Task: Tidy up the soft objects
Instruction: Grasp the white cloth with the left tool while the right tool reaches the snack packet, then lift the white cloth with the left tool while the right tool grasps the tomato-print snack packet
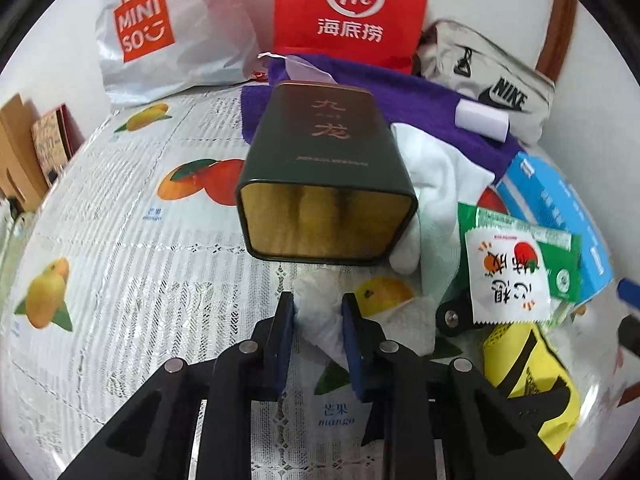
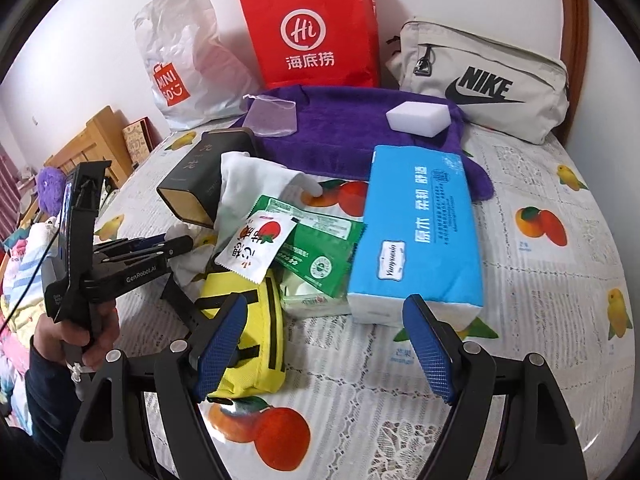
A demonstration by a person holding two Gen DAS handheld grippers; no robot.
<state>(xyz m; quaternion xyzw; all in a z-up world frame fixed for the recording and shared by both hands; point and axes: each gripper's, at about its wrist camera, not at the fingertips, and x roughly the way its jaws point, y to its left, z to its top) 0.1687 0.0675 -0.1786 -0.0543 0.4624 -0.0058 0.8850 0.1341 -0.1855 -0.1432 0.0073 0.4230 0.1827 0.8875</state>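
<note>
My left gripper is shut on a crumpled white tissue just above the tablecloth, in front of the open mouth of a dark green tin lying on its side. A white cloth lies to the tin's right. In the right wrist view the left gripper holds the tissue beside the tin. My right gripper is open and empty, hovering above the table in front of a blue tissue pack and a yellow pouch.
A purple towel with a white sponge lies behind. A red paper bag, a Miniso plastic bag and a Nike pouch stand at the back. Snack packets lie mid-table. The fruit-print tablecloth covers the table.
</note>
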